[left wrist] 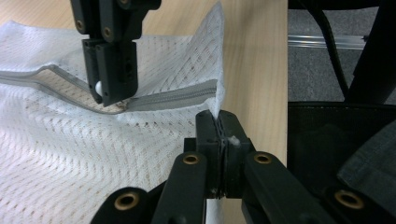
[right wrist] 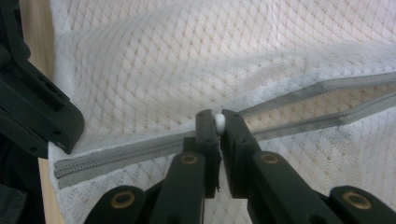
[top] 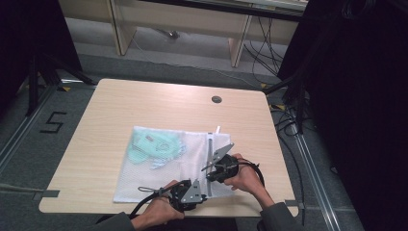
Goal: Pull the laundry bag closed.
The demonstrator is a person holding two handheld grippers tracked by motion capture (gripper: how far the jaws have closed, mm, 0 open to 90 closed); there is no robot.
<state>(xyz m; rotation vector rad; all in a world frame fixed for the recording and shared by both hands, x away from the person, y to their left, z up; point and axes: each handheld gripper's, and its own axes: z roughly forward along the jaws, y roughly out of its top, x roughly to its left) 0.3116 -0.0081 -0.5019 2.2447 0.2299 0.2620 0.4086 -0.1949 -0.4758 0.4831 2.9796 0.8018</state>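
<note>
A white mesh bag (top: 159, 166) lies flat on the bench (top: 110, 110) (a pale green cloth (top: 156, 144) is inside). The right claw (right wrist: 218, 122) is closed on the white zipper pull (right wrist: 218, 123), where the grey zipper (right wrist: 299, 105) begins to part. The left claw (left wrist: 218, 122) pinches the bag's corner near the bench edge.

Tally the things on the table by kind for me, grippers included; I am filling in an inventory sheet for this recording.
White mesh laundry bag with grey zipper: 1
Mint-green garment inside the bag: 1
Hand-held grippers: 2, the left gripper and the right gripper
Total: 4
</note>
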